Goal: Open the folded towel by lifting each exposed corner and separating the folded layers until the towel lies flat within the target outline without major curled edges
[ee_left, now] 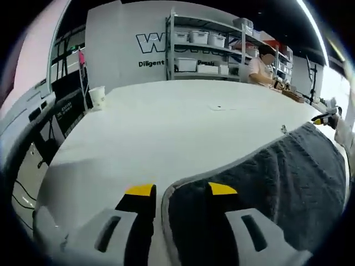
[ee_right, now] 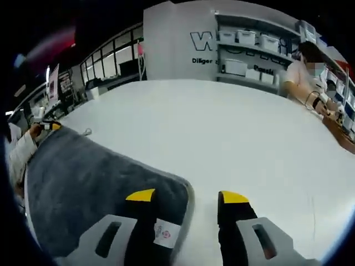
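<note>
Both grippers straddle opposite towel [ee_left: 260,188] corners on the table [ee_left: 166,127] — left gripper [ee_left: 181,191] and right gripper [ee_right: 187,197] spread, nothing pinched — apparently ready to spread it flat.

Wide open white table [ee_left: 166,127] ahead of my jaws, free to sweep. Only a paper cup [ee_left: 97,96] at the far left edge, and a person [ee_right: 302,72] working w/ stuff at the far right edge.
</note>
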Available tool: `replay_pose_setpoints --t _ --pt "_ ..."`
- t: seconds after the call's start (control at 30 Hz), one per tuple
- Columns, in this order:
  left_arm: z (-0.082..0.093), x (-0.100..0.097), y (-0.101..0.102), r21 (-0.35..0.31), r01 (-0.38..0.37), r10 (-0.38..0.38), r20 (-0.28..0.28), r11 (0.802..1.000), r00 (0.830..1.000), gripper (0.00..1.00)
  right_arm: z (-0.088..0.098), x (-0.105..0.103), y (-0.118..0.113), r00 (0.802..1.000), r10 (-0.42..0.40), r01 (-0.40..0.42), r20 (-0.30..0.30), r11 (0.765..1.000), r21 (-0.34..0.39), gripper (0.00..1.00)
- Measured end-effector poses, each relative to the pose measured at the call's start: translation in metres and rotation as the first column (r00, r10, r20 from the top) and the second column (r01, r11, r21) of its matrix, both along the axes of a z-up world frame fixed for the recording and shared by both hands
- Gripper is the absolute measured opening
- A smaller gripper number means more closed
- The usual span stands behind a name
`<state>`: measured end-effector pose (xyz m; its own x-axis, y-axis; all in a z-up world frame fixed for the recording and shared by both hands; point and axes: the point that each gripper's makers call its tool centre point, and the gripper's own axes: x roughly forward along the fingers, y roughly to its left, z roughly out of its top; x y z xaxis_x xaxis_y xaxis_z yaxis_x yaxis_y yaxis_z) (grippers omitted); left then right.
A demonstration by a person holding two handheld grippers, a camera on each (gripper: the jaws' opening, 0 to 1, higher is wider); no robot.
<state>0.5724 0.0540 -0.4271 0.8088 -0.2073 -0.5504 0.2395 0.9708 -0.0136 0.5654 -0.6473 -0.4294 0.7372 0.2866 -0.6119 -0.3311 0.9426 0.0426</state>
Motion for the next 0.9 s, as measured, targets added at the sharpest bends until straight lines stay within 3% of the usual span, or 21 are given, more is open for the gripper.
replay_pose_setpoints --t 0.27,0.57,0.77,0.9 --pt "-0.007 0.002 0.008 -0.002 -0.010 0.010 -0.016 1.000 1.000 0.28 -0.005 0.005 0.001 1.000 0.001 -0.001 0.003 1.000 0.022 0.33" --pt "-0.008 0.006 0.013 -0.075 -0.031 0.031 0.001 0.997 1.000 0.16 -0.001 0.013 0.006 1.000 0.001 -0.003 0.018 0.996 0.091 0.27" --pt "-0.009 0.006 0.014 -0.084 -0.028 0.029 0.010 0.996 1.000 0.06 -0.005 0.017 0.003 1.000 0.001 -0.002 0.012 0.996 0.090 0.23" --pt "-0.009 0.007 0.014 -0.090 -0.029 0.030 0.015 0.996 0.999 0.06 -0.009 0.018 -0.001 1.000 -0.016 0.016 0.006 0.995 0.095 0.17"
